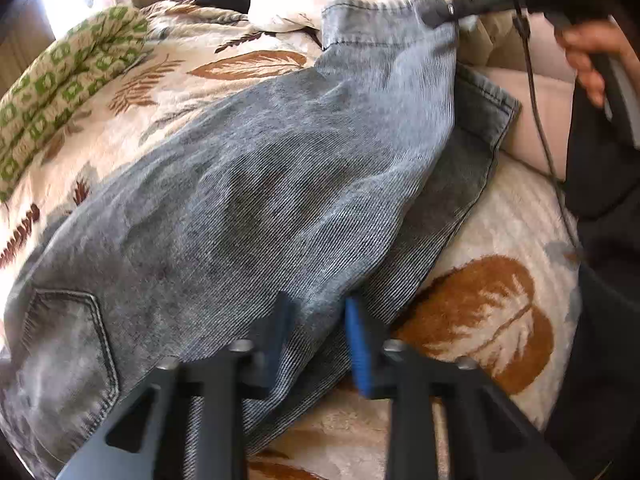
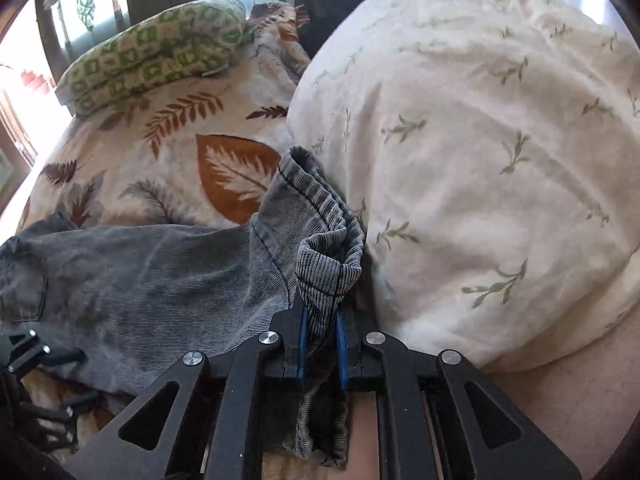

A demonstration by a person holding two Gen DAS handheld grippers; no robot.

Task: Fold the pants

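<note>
Pants doubled leg over leg, cross folds not started.

The pants [image 1: 256,200] lie on the bed [image 1: 480,312], over its leaf-print cover, one leg laid on the other; the lower leg's hem sticks out past the upper one on my right, so edges aren't lined up. My right hand-held gripper [image 2: 320,340] is clenched on the upper leg's hem [image 2: 324,268], bunched cloth pinched between the blue pads and held up next to the white duvet [image 2: 500,160]. My left hand-held gripper [image 1: 318,336] is released, jaws apart, straddling the doubled edge near the seat end, back pocket [image 1: 68,340] just to its left; can't tell if the pads touch the cloth. My read: lengthwise fold roughly done. Left: square the hems, then fold hem end toward the waist, probably twice.
</note>
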